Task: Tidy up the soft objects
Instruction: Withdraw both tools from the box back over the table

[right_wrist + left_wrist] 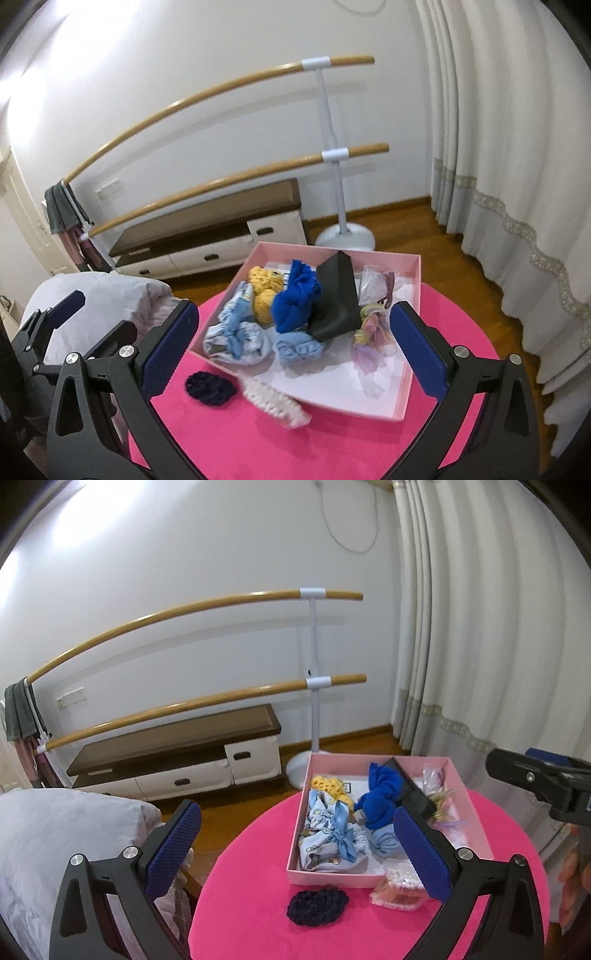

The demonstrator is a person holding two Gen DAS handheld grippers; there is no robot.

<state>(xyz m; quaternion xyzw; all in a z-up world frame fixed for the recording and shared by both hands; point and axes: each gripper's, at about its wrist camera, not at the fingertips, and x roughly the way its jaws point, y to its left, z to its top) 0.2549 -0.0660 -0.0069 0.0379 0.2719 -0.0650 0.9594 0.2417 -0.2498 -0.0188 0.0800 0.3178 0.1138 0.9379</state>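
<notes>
A pink box (332, 879) (412, 365) sits on a round pink table (258, 926) (236, 439). A black divider (336, 295) splits it. Its left part holds a royal-blue scrunchie (380, 794) (295, 302), a yellow crocheted one (325, 784) (264, 291), a printed light-blue bow scrunchie (328, 838) (236, 336) and a plain light-blue one (295, 349). Pastel hair ties (369, 328) lie in the right part. A dark navy crocheted scrunchie (317, 904) (212, 387) and a pale pearl one (273, 400) (399, 890) lie on the table before the box. My left gripper (295, 853) and right gripper (295, 347) are open, empty, above the table.
A ballet barre stand (314, 686) (340, 192) and a low TV cabinet (177, 753) stand by the wall. White curtains (480, 646) hang at the right. A padded grey chair back (55, 842) is at the left of the table.
</notes>
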